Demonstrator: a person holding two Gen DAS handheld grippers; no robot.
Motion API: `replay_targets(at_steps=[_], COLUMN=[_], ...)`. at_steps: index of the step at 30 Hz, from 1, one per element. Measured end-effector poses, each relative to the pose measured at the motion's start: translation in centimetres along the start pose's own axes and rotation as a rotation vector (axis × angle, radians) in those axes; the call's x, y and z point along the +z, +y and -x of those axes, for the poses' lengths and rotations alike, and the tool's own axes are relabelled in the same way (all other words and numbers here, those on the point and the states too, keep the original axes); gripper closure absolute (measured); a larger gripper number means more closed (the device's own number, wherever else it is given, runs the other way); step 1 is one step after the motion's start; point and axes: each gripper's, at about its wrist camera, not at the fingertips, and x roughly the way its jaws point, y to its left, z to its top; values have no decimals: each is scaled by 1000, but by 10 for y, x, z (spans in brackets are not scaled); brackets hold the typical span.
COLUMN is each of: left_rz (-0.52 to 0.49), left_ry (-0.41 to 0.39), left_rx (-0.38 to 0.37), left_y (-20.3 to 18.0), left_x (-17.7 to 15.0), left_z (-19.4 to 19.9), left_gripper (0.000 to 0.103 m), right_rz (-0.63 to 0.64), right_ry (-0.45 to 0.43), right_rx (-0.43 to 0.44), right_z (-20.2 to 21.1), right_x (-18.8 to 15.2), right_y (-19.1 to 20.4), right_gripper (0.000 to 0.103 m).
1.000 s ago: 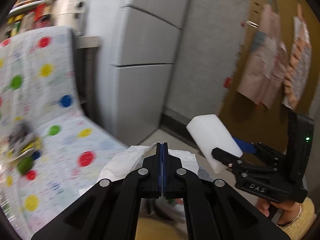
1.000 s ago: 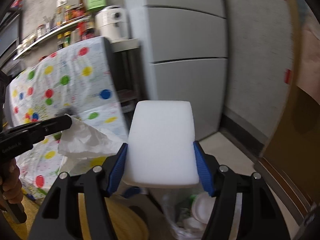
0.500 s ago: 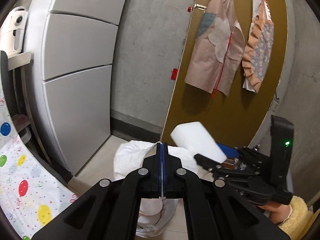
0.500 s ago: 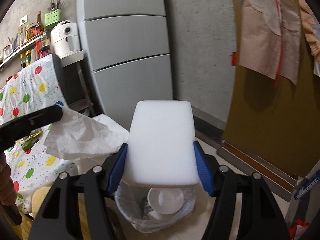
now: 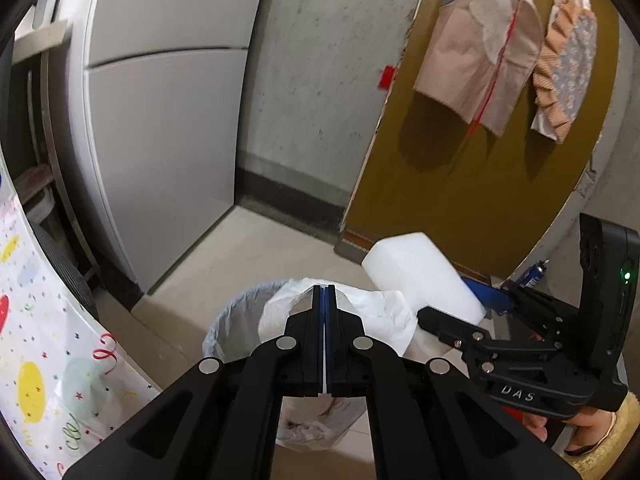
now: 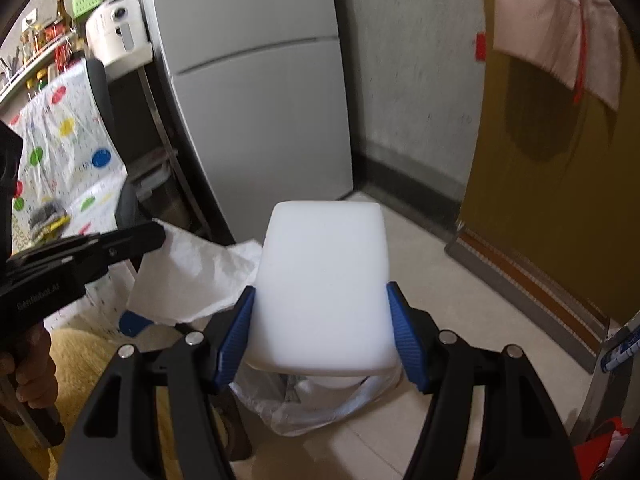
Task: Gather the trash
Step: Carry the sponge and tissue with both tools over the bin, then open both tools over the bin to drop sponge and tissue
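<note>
My left gripper (image 5: 324,292) is shut on a crumpled white paper napkin (image 5: 380,316), which hangs over the bin's mouth. The bin, lined with a clear plastic bag (image 5: 228,320), stands on the tiled floor just below both grippers. My right gripper (image 6: 320,292) is shut on a white foam block (image 6: 324,248), its blue pads pressing both sides. Under the block shows the bin bag (image 6: 312,408) with some trash inside. In the right wrist view the left gripper (image 6: 158,236) comes in from the left with the napkin (image 6: 192,276). The left wrist view has the right gripper (image 5: 452,300) and block (image 5: 416,272) at the right.
A grey refrigerator (image 5: 160,120) stands behind the bin on the left. The table with a dotted cloth (image 5: 40,360) is at the near left. A brown door (image 5: 460,200) with hanging aprons (image 5: 488,60) closes off the right. A yellow fuzzy cushion (image 6: 80,360) lies low at the left.
Both grippers have swung away from the dotted table and sunk toward the bin, which now looks closer. The napkin and the foam block stay gripped.
</note>
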Motion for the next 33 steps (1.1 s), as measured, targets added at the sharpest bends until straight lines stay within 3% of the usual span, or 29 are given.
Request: replay_targets(at_steps=[9,19,21,23,25,33], left_rz=[4,16,24,29,33,76], left_ry=[44,12,15,14,6,-34], left_rx=[30,34,38,39,47,77], left_y=[12,18,19,20,20,32], left_x=[-1,1,2,2,1,3], left_z=[-26,-31,-34,-35,-34,-10], left_gripper=[103,100,96,78,70,70], right_rz=[-4,-19,-23,-30,-44,-65], right_ry=[79,58,58,63,76,30], right_rx=[-3,-2,-4,-8,-4,-17], right_z=[-39,-51,-55,-60,-65,-42], right_x=[-7,-6,-5,-5,-5,2], right_y=[4,2,0,-1,-2,-3], right_gripper=[38,33,31,28,27,27])
